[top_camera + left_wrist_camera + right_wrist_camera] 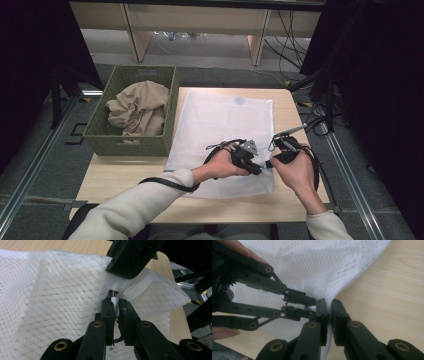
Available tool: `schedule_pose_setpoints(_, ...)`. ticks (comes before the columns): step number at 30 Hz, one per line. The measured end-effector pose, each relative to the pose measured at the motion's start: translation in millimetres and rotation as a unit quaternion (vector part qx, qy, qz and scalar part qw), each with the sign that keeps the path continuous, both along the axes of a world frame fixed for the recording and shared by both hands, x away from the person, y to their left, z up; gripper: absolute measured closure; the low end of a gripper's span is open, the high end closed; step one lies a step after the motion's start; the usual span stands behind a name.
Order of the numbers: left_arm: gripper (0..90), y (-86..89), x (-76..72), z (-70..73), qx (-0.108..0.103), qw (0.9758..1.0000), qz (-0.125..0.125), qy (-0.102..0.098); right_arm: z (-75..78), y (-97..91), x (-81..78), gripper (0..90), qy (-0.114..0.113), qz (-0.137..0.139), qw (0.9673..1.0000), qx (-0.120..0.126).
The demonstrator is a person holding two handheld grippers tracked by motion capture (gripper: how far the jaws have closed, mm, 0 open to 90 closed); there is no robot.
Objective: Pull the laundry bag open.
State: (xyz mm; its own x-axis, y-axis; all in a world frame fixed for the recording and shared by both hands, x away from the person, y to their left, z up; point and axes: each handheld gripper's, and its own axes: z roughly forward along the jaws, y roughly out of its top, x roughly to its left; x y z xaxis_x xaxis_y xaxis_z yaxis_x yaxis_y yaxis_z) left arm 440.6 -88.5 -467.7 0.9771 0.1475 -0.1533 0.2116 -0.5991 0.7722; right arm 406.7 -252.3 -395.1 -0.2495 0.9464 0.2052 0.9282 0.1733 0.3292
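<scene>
A white mesh bag (220,125) lies flat on the wooden table (125,175). Both grippers meet at its right edge near the front corner. My left gripper (261,169) comes in from the left, its jaws shut on a small white tab (115,301) at the bag's edge. From the right, my right gripper (271,162) is shut on the mesh (324,265) right beside it and lifts the edge into a small peak. In the right gripper view the left gripper (312,304) pinches the tab just left of my right gripper (329,307). A white ribbed band (136,287) sits by the tab.
A green woven basket (130,142) stands at the table's left with a crumpled beige cloth (137,107) inside. Bare wood (387,290) shows right of the bag's edge. Cables lie on the floor beyond the table's right side.
</scene>
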Motion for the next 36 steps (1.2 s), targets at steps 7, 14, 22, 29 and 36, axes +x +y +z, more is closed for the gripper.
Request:
schedule_pose_setpoints(7,86.6,-0.6,-0.5,1.3,0.009,0.9999,0.005,0.008,-0.4,0.9,-0.2,86.4,-0.001,-0.002,1.0000,-0.001)
schedule_pose_setpoints(14,87.0,0.1,-3.6,4.3,0.020,0.9996,0.013,0.013,-0.9,1.0,-0.1,86.5,0.000,0.003,1.0000,-0.003)
schedule_pose_setpoints(22,87.1,1.0,-6.8,7.5,0.043,0.9988,0.023,0.002,-3.2,-1.1,1.5,86.7,0.011,-0.001,0.9999,-0.001)
schedule_pose_setpoints(29,87.1,3.0,-8.8,9.2,0.049,0.9986,0.022,0.003,-5.3,-1.6,2.1,86.8,0.015,-0.003,0.9999,-0.002)
schedule_pose_setpoints(36,87.0,7.3,-10.3,10.4,0.055,0.9982,0.024,0.002,-6.0,-3.8,2.2,86.8,0.014,-0.004,0.9999,0.000)
